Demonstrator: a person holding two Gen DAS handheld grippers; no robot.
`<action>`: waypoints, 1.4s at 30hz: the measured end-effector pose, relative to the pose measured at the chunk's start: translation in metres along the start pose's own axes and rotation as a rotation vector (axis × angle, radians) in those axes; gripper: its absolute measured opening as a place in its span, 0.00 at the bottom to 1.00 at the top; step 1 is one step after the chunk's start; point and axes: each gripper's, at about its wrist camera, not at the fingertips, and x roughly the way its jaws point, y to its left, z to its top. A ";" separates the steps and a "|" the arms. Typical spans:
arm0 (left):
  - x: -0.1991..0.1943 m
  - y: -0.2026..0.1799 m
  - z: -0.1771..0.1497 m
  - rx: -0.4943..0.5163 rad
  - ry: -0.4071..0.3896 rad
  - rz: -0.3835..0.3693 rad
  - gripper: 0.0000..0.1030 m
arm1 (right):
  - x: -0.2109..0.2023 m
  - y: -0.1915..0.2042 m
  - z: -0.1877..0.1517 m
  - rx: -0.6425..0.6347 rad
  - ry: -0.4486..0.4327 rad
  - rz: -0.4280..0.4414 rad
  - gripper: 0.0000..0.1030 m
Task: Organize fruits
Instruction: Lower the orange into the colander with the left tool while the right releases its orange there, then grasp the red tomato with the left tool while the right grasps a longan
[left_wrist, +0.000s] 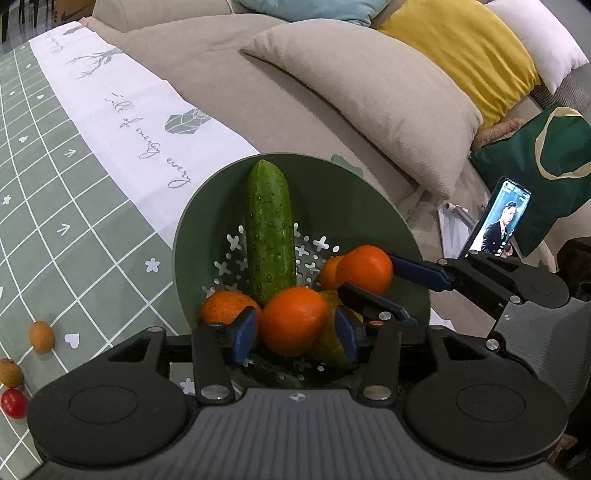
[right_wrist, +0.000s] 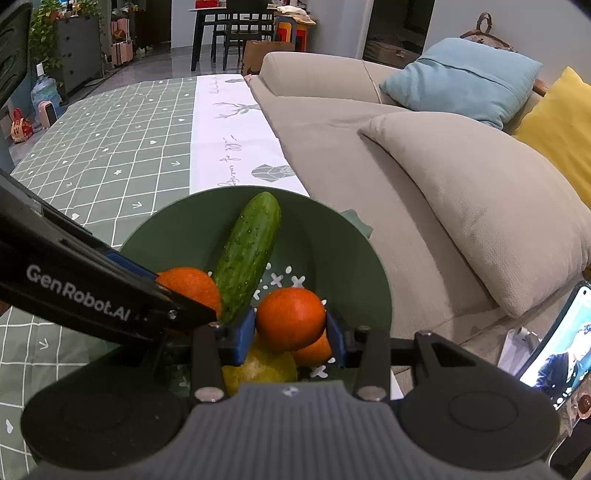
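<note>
A green colander bowl stands at the table edge next to the sofa. It holds a cucumber, several oranges and a yellow-green fruit. My left gripper is shut on an orange over the bowl's near side. My right gripper is shut on another orange over the bowl. In the left wrist view the right gripper comes in from the right.
Two brown longans and a cherry tomato lie on the green checked tablecloth at left. A phone on a stand plays video at right. Sofa cushions lie behind the bowl.
</note>
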 end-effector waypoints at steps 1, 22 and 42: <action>-0.002 -0.001 0.000 0.000 -0.004 -0.002 0.57 | -0.001 0.000 0.000 0.003 -0.001 -0.002 0.38; -0.097 0.003 -0.029 0.098 -0.180 0.171 0.59 | -0.065 0.039 0.014 0.068 -0.115 -0.021 0.54; -0.152 0.099 -0.117 -0.070 -0.278 0.361 0.60 | -0.080 0.154 -0.024 0.190 -0.147 0.049 0.59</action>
